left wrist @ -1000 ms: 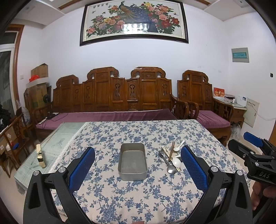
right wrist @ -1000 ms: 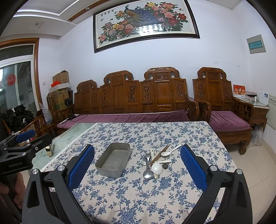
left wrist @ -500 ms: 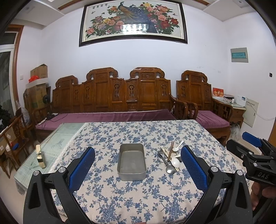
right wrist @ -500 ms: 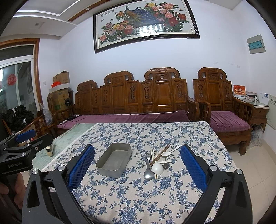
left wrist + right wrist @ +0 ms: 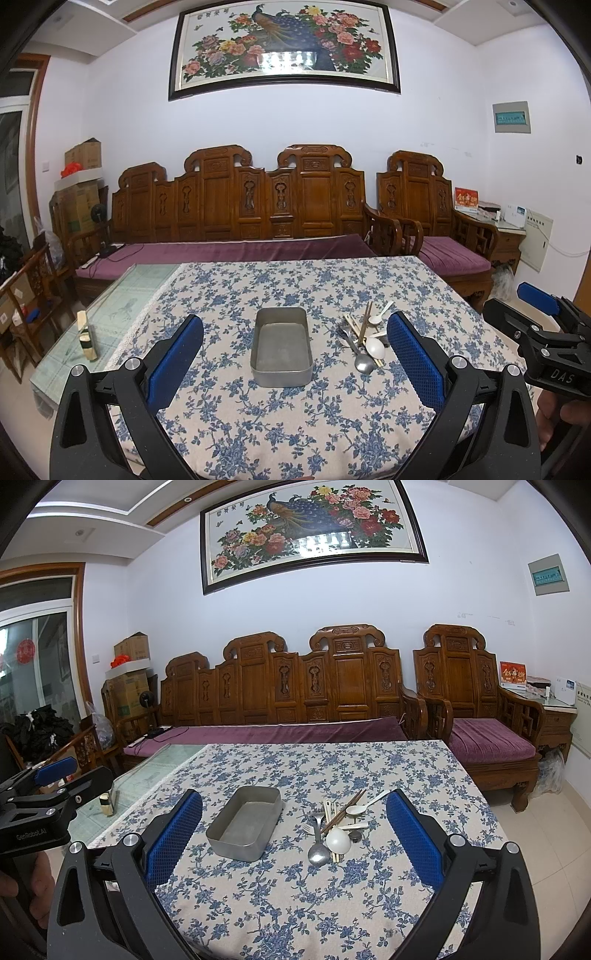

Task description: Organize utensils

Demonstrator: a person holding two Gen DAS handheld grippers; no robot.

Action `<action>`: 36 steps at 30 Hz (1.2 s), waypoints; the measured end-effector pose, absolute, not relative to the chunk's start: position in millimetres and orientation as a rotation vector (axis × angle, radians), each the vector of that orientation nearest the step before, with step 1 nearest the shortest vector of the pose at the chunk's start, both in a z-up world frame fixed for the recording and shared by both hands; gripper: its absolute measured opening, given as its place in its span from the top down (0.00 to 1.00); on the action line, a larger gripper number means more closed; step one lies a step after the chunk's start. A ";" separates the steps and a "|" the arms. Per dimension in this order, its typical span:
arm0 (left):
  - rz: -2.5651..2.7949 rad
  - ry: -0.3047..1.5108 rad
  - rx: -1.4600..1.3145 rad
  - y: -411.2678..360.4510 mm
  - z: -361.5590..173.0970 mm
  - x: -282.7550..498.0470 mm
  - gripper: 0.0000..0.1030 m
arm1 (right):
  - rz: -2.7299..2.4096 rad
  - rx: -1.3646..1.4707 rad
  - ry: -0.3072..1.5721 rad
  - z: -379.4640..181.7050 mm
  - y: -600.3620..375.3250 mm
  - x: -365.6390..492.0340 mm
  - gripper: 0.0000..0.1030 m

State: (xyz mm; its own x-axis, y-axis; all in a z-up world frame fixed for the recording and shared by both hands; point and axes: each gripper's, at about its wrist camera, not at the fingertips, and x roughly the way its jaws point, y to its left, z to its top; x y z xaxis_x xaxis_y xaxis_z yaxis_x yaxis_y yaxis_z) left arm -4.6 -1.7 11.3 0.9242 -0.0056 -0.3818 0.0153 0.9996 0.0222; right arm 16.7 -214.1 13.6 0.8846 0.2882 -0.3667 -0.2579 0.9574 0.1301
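Observation:
An empty metal tray (image 5: 281,345) (image 5: 245,821) sits mid-table on the blue floral cloth. To its right lies a pile of utensils (image 5: 364,332) (image 5: 334,821): a metal spoon (image 5: 318,851), a fork (image 5: 308,827), white spoons (image 5: 338,840), brown chopsticks (image 5: 343,810). My left gripper (image 5: 293,356) is open and empty, held above the near table edge, facing the tray. My right gripper (image 5: 293,836) is open and empty, facing the pile. Each gripper shows at the side of the other's view.
A small yellow-and-dark block (image 5: 86,336) stands on the bare glass at the table's left part. A carved wooden bench with purple cushions (image 5: 236,251) runs behind the table, an armchair (image 5: 439,236) at right. Cardboard boxes (image 5: 79,188) are stacked at far left.
Both grippers stay open. The views have barely shifted; the left one has drifted very slightly.

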 end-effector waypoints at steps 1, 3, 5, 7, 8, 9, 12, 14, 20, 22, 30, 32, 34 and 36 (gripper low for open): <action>-0.011 0.392 0.024 -1.8 11.5 -4.6 0.06 | 0.284 0.078 0.393 13.5 -214.1 16.8 0.03; -0.011 0.392 0.025 -2.1 11.7 -4.7 0.06 | 0.285 0.078 0.393 13.4 -214.2 16.8 0.03; -0.012 0.392 0.025 -1.8 11.2 -4.6 0.06 | 0.285 0.078 0.392 13.1 -213.8 16.0 0.03; -0.011 0.391 0.026 -2.0 11.7 -4.8 0.06 | 0.284 0.078 0.392 13.2 -213.7 15.9 0.03; -0.011 0.391 0.025 -1.8 11.4 -4.7 0.06 | 0.285 0.078 0.392 13.2 -213.7 15.9 0.03; -0.011 0.391 0.025 -2.0 11.6 -4.7 0.06 | 0.285 0.078 0.392 13.4 -213.8 16.1 0.03; -0.011 0.391 0.026 -1.7 11.3 -5.1 0.06 | 0.285 0.078 0.392 13.3 -213.6 15.8 0.03; -0.012 0.390 0.025 -1.6 11.3 -5.2 0.06 | 0.285 0.078 0.392 13.4 -214.0 16.7 0.03; -0.011 0.390 0.025 -1.8 11.2 -5.3 0.06 | 0.285 0.078 0.392 12.3 -213.7 16.5 0.03; -0.011 0.391 0.026 -2.1 11.5 -5.3 0.06 | 0.285 0.078 0.391 12.0 -213.7 16.5 0.03; -0.013 0.395 0.026 -2.2 10.8 -5.4 0.06 | 0.285 0.079 0.394 13.8 -212.1 15.1 0.03; -0.016 0.402 0.026 -3.1 9.3 -2.5 0.06 | 0.284 0.080 0.400 14.0 -212.4 15.8 0.03; -0.019 0.413 0.025 -2.7 5.9 1.1 0.06 | 0.279 0.081 0.407 12.2 -212.7 17.7 0.03; -0.020 0.427 0.024 -2.0 0.3 6.5 0.06 | 0.276 0.083 0.417 9.1 -212.3 19.6 0.03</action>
